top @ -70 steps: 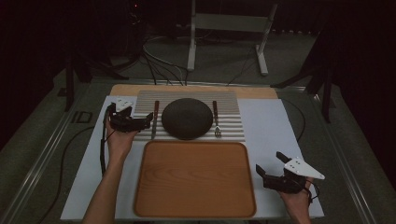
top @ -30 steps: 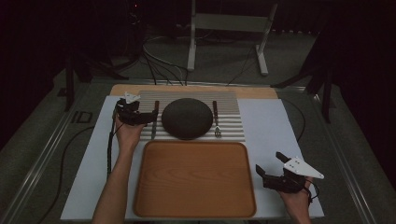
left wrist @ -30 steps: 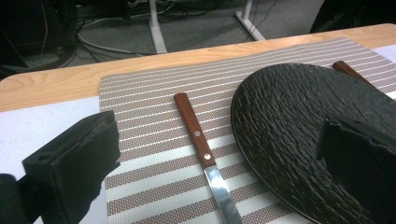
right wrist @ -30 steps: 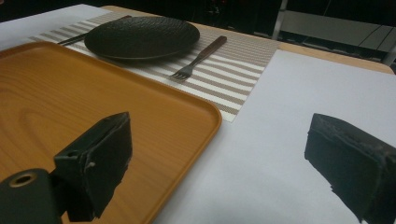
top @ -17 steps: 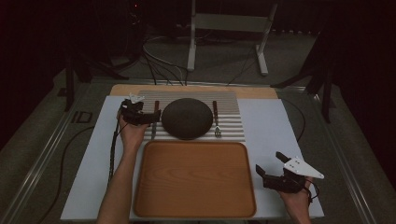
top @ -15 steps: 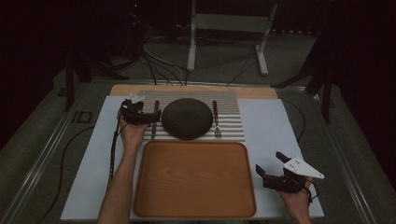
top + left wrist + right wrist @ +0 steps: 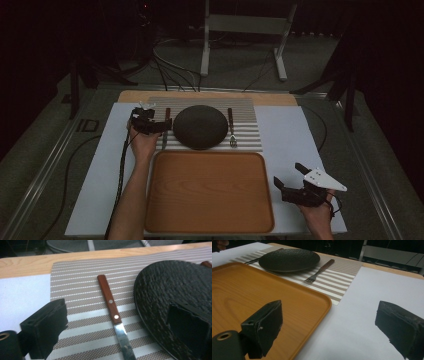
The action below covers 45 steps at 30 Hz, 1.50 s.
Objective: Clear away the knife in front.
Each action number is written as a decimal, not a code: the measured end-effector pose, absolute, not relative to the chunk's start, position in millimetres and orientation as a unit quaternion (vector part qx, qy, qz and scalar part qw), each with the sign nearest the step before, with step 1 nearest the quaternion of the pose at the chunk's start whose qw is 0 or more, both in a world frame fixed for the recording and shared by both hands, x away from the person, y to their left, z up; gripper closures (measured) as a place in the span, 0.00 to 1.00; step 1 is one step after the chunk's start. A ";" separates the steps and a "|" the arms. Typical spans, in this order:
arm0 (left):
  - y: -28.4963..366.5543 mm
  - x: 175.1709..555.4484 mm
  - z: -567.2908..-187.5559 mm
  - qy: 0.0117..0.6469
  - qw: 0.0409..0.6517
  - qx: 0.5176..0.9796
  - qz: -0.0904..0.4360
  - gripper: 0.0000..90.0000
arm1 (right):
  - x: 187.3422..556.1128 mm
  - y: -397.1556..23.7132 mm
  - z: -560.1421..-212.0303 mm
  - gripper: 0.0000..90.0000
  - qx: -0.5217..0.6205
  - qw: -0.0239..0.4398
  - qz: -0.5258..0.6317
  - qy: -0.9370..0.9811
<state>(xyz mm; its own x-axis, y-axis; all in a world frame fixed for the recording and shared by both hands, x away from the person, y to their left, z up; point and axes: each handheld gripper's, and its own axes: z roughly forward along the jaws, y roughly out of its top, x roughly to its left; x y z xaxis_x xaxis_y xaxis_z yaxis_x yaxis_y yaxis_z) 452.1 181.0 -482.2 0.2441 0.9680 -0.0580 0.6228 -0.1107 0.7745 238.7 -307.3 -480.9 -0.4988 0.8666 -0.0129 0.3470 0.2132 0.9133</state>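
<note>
Dark room, white counter. Left gripper, fingers released, is straddling the wooden-handled steel knife near the far-left corner; next: closing squarely. Right gripper is idling, fingers released.

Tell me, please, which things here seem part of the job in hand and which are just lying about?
Likely in the job:
left gripper, open
knife
plate
wooden tray

Lying about, as it seems:
fork
striped placemat
right gripper, open

Knife blade tip cut off by bottom edge.
</note>
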 end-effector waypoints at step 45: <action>162.7 479.2 -516.7 0.599 0.278 0.726 0.194 0.75 | 239.4 -307.3 -482.2 0.08 0.414 0.278 0.462 0.733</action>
<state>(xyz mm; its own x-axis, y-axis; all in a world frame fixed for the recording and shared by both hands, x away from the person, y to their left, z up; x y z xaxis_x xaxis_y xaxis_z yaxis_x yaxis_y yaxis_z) 479.2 162.7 -516.7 0.2072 0.9770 -0.0510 0.7617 -0.1284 0.6351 239.4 -307.3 -482.2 -0.5024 0.8643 -0.0245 0.3512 0.2299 0.9076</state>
